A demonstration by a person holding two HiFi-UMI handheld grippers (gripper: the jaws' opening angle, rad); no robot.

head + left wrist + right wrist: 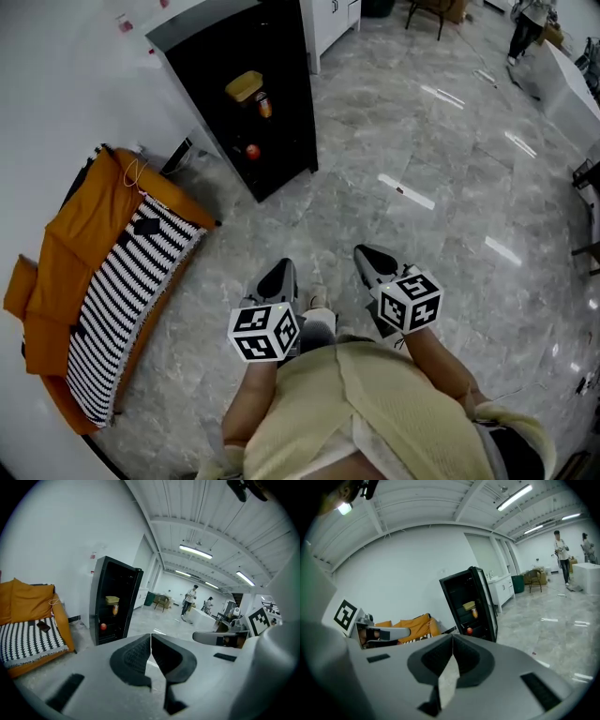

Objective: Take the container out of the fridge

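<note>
Approach stage, by my judgement: nothing is grasped, and the fridge stands well apart from the person, across bare marble floor.

Left gripper is closed, its two pads meeting along a thin seam with nothing between them. Right gripper is likewise closed and empty. Both are held low in front of the body, side by side, pointing roughly toward the fridge.

Container, yellow-lidded, sits high inside the black cabinet. An orange jar stands close beneath it; whether on the same shelf cannot be told. A red round item lies on a lower shelf. These contents show in all three views, but whether a glass door covers them cannot be determined.

Recommendations for the step in hand:
- Close the distance first, keeping clear of the orange sofa and its striped blanket, which lie along the wall beside the fridge.
- If a door proves present, assign one gripper to it and keep the other free.
- Open the jaws before entering the shelf space, wide enough to span the container.
- Enter level with the shelf and away from the jar, which looks likely to topple if brushed.
- Grip the container's body rather than the lid alone, since a lid may lift off.
- Withdraw straight out.
</note>
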